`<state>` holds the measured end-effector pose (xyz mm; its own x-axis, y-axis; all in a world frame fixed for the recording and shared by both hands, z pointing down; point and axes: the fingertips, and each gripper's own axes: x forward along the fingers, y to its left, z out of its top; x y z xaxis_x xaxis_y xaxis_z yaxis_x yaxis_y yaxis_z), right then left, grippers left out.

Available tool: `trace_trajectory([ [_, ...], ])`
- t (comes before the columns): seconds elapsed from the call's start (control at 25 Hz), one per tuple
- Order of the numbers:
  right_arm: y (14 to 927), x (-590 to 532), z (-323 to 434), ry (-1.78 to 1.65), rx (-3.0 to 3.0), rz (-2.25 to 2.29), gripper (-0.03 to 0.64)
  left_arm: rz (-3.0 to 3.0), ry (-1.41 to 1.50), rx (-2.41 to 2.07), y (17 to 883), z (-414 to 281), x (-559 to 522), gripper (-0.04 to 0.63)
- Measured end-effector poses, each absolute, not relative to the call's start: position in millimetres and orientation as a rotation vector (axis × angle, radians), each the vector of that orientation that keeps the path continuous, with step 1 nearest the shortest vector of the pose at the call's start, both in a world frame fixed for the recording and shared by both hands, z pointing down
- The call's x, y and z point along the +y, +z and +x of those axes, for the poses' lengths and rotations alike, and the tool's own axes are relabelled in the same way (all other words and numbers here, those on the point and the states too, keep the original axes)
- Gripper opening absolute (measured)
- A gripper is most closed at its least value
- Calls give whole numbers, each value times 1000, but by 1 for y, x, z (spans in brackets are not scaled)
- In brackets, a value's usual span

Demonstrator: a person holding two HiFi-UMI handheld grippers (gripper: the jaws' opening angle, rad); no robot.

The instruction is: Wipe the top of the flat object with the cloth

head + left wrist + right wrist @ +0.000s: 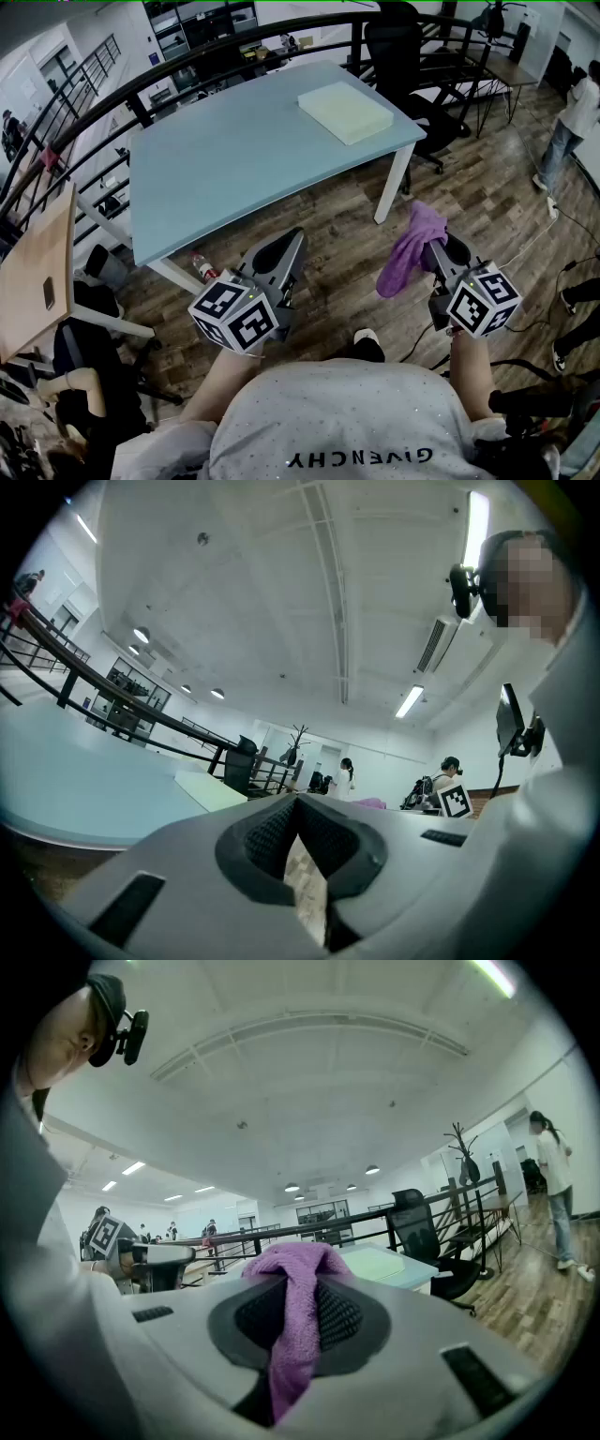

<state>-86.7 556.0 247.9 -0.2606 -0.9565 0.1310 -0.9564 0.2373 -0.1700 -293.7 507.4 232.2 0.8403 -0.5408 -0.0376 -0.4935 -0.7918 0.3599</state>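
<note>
Cloth (pixel 412 239) clamped in right tool (pixel 434 251), most of it hanging loose off the tip, probably as slack for wiping. Left tool (pixel 292 240) shut on nothing, likely spare for steadying. Flat pad (pixel 345 111) lies at the table's (pixel 216 169) far corner, well apart from both tools. Approach not started.

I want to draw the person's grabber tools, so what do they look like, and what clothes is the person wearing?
The left gripper and the right gripper are smooth, light grey shells that narrow toward the tip. Each has a cube with black-and-white square markers at the back. The pads inside the jaws are dark and bumpy. The person wears a light speckled T-shirt with dark lettering.
</note>
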Motion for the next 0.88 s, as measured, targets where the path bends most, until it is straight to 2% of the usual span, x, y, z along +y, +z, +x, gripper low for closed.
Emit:
trace_trajectory([
  [0.56,258,531,-62,-358,2427,-1930,46,2649,-168,-844,254,-288,481,0],
  [0.88,263,446,-13,-375,2465,-1848,48,2791,-192,-813,238,-223,418,0],
])
